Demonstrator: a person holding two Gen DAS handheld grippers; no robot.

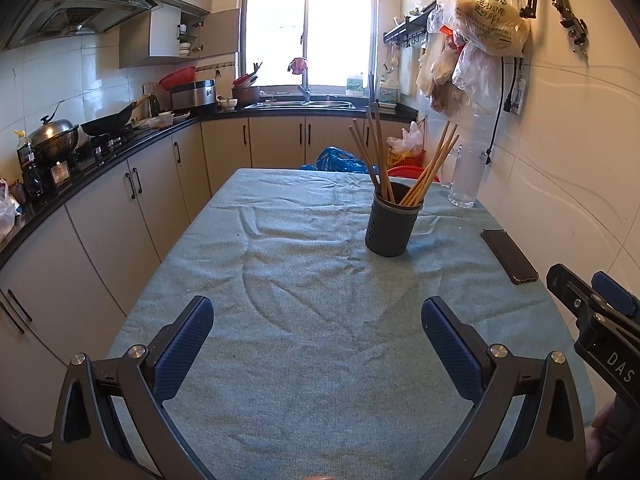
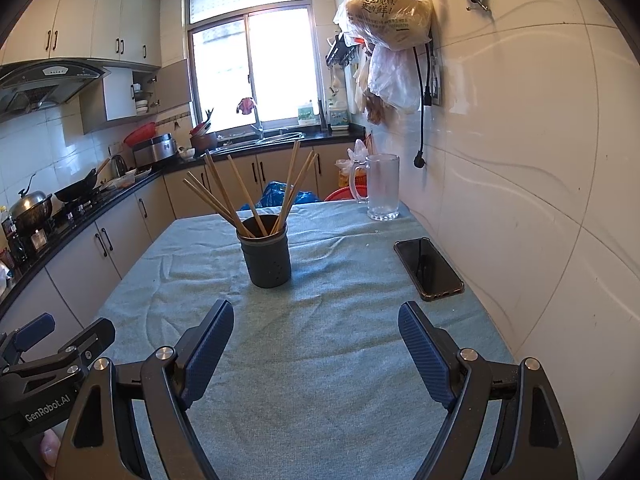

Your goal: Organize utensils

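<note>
A dark grey utensil holder point(image 1: 390, 224) stands upright on the table's teal cloth point(image 1: 304, 280), a little right of centre; it also shows in the right wrist view point(image 2: 267, 256). Several wooden chopsticks point(image 1: 380, 152) stand in it, fanned out point(image 2: 240, 196). My left gripper point(image 1: 318, 320) is open and empty, low over the near part of the cloth. My right gripper point(image 2: 316, 328) is open and empty, also near the front, to the right of the left one. Both are well short of the holder.
A black phone point(image 2: 429, 268) lies near the right edge by the tiled wall. A frosted glass mug point(image 2: 382, 188) stands at the far right corner. Kitchen counter with pots point(image 1: 56, 140) runs along the left. Plastic bags point(image 2: 390, 12) hang on the right wall.
</note>
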